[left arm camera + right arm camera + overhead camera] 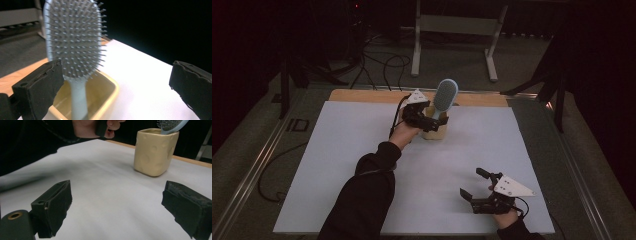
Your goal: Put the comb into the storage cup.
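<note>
Large white rectangular sheet [362, 165] covers the tabletop, bare wooden strip [362, 95] of the table showing at its far edge. Person's dark sleeve [362, 200] reaches in from the bottom toward the far centre. Pale yellow squarish ceramic cup [435, 129] stands upright on the sheet near the far edge, open top. Light blue plastic paddle hairbrush [445, 96] stands in the cup handle-down, head sticking up above the rim, bristles facing the left gripper in its own view, leaning slightly. Left gripper [432, 119] right at the cup, just beside the brush handle; jaws spread wide, one jaw near the brush neck, the other well off to the side, holding nothing. Right gripper [474, 182] low over the sheet's near right part, well apart from the cup, jaws spread, nothing between them.
</note>
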A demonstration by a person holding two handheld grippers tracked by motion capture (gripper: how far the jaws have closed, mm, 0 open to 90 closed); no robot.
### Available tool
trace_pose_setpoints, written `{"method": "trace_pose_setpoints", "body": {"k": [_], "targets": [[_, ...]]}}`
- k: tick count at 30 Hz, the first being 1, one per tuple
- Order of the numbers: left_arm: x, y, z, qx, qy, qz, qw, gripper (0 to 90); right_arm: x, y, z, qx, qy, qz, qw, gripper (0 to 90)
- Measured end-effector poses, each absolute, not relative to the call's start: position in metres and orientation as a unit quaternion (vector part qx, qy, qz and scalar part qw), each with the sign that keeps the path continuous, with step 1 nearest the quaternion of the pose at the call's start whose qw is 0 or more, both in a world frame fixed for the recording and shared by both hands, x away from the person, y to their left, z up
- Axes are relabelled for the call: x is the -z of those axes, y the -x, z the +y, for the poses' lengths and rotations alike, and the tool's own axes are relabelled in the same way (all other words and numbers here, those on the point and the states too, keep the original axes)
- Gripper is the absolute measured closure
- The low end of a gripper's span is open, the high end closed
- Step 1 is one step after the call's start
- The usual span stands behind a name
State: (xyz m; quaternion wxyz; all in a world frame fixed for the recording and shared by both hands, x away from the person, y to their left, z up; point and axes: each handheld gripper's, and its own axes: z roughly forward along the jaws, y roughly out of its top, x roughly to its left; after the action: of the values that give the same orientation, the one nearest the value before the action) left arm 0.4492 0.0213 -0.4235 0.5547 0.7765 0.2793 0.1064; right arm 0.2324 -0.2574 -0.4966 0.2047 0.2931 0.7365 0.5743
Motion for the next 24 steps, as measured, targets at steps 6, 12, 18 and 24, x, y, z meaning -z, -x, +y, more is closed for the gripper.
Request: {"method": "trace_pose_setpoints", "body": {"k": [6, 12, 18, 24], "targets": [[0.418, -0.444, 0.030, -0.092, -0.787, 0.266, 0.549, 0.0, 0.496, -0.232, -0.256, -0.573, -0.293, 0.738, 0.205, 8.8], [0.416, -0.440, 0.037, -0.087, -0.790, 0.263, 0.546, 0.0, 0.496, -0.231, -0.256, -0.573, -0.293, 0.737, 0.205, 8.8], [0.414, -0.432, 0.050, -0.088, -0.790, 0.259, 0.549, 0.0, 0.496, -0.232, -0.256, -0.572, -0.292, 0.739, 0.205, 8.8], [0.417, -0.424, 0.063, -0.087, -0.793, 0.259, 0.545, 0.0, 0.497, -0.232, -0.255, -0.571, -0.292, 0.740, 0.204, 8.8]]}}
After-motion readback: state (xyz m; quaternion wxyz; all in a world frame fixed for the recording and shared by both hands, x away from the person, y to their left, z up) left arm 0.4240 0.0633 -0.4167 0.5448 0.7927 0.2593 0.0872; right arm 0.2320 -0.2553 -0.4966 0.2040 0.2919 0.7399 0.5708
